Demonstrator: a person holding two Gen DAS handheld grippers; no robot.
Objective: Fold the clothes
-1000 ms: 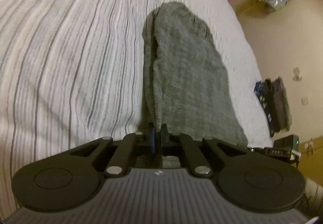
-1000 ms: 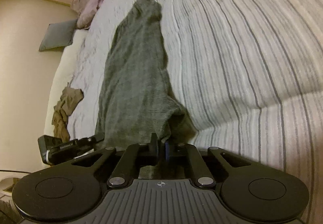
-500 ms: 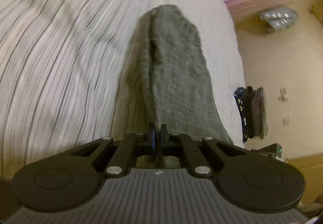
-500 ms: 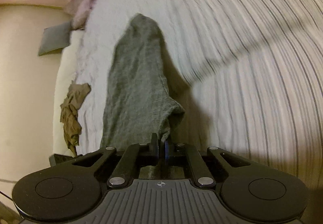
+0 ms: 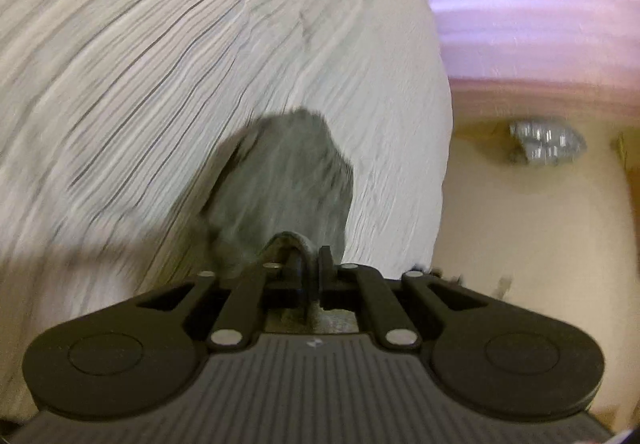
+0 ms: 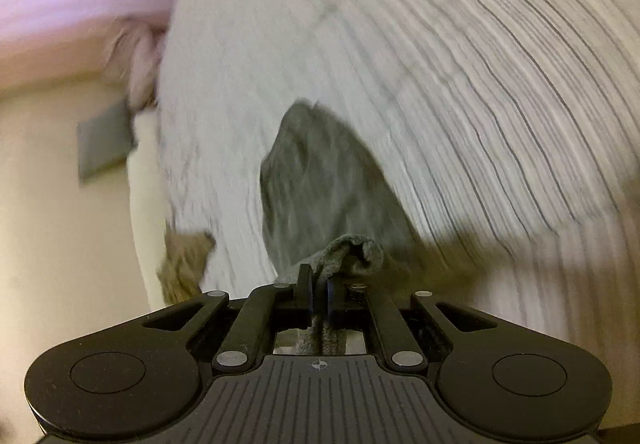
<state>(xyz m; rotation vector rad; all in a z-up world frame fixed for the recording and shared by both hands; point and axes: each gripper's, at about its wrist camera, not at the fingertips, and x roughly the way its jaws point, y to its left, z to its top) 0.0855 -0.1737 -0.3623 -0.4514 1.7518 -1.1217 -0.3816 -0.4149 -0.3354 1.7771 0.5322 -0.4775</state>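
While both views smear with motion, we note the grey garment running straight ahead of each gripper, its long axis in line with the fingers, far end lying on the striped bedspread.

Left gripper: jaws have just been opening a little, yet a fold of the grey cloth sits between them and loops over the left finger; we read it as pinched. Right gripper: jaws together, clamped on a bunched corner of the same garment.

Each hand holds one near corner, neither nearer than the other as far as we can tell. Both grippers tilt downward toward the bed.

Our guess: the near edge goes forward over the far end. Watch the left grip.
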